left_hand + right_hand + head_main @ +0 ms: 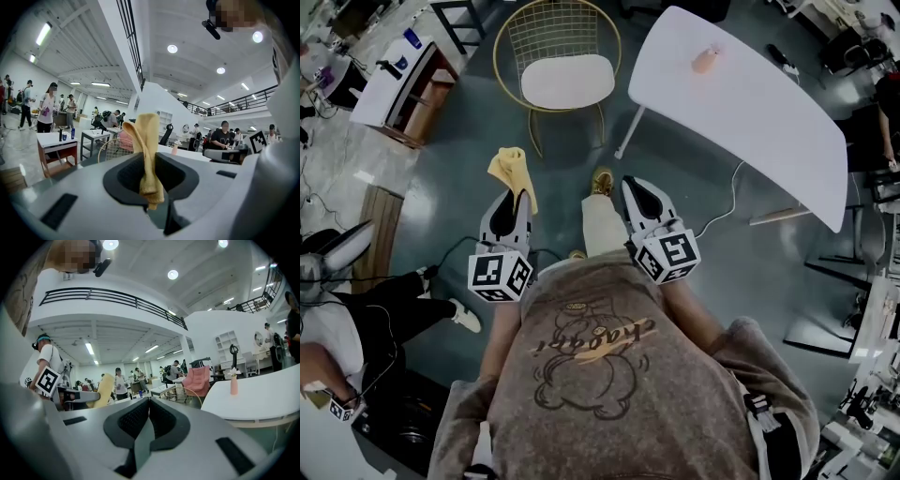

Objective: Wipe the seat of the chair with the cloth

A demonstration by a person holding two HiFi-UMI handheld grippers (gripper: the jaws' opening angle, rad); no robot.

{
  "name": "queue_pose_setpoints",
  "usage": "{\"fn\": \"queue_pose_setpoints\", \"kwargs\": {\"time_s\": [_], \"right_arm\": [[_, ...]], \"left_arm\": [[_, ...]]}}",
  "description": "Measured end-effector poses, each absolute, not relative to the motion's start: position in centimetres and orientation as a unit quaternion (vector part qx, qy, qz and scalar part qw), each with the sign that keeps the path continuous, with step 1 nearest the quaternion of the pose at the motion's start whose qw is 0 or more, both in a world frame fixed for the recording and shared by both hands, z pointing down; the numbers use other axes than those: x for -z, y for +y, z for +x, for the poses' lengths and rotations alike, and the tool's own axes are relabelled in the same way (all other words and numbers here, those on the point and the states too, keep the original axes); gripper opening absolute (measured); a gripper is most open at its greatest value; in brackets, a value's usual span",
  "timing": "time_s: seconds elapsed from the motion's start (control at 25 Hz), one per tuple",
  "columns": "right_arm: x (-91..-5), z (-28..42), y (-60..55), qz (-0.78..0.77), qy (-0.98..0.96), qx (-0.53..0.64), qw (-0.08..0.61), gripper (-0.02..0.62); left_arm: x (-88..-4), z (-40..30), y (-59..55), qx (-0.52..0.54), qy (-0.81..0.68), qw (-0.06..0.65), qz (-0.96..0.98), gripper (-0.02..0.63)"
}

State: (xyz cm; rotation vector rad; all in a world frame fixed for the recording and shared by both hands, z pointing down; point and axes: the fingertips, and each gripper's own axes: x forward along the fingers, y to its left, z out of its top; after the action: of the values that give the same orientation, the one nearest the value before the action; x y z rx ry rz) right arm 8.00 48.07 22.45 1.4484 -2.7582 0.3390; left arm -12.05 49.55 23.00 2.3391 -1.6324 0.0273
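Observation:
The chair point(567, 80) has a gold wire frame and a pale cushioned seat; it stands on the floor ahead of me, beyond both grippers. My left gripper point(523, 195) is shut on a yellow cloth point(514, 169), which sticks up out of the jaws. In the left gripper view the cloth point(147, 150) is clamped between the closed jaws, with the chair point(115, 145) small behind it. My right gripper point(631, 184) is shut and holds nothing. The right gripper view has the chair point(197, 380) ahead, past the closed jaws of the right gripper point(149, 401).
A white table point(759, 112) stands to the right of the chair, with a small pink vase point(705, 61) on it. A cable point(727, 211) trails on the floor by the table. A desk point(398, 80) is at the far left. A seated person point(356, 319) is close on my left.

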Motion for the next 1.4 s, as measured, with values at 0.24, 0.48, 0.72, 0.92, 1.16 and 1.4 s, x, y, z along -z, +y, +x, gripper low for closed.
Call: {"fn": "queue_pose_setpoints", "kwargs": {"time_s": [0.24,0.48,0.72,0.92,1.16,1.4], "right_arm": [[-22.9,7.1,45.5,0.465,-0.878,-0.111,-0.001,0.028],[-23.4,6.2,41.8,0.464,-0.879,-0.106,0.004,0.028],[-23.8,7.2,38.0,0.471,-0.876,-0.105,0.010,0.028],[-23.5,7.4,32.4,0.472,-0.875,-0.112,0.011,0.028],[-22.3,7.8,24.2,0.465,-0.877,-0.120,0.014,0.028],[-21.3,7.6,17.2,0.457,-0.881,-0.122,0.014,0.028]], "left_arm": [[-23.1,-12.7,47.3,-0.012,-0.563,0.142,0.814,0.075],[-23.9,-13.7,44.2,-0.010,-0.564,0.148,0.812,0.075],[-24.1,-13.2,39.9,-0.007,-0.561,0.151,0.814,0.075],[-23.4,-13.4,34.2,-0.010,-0.566,0.153,0.810,0.075],[-21.7,-13.7,26.8,-0.012,-0.578,0.155,0.801,0.075],[-20.9,-13.9,20.4,-0.010,-0.588,0.165,0.792,0.075]]}}
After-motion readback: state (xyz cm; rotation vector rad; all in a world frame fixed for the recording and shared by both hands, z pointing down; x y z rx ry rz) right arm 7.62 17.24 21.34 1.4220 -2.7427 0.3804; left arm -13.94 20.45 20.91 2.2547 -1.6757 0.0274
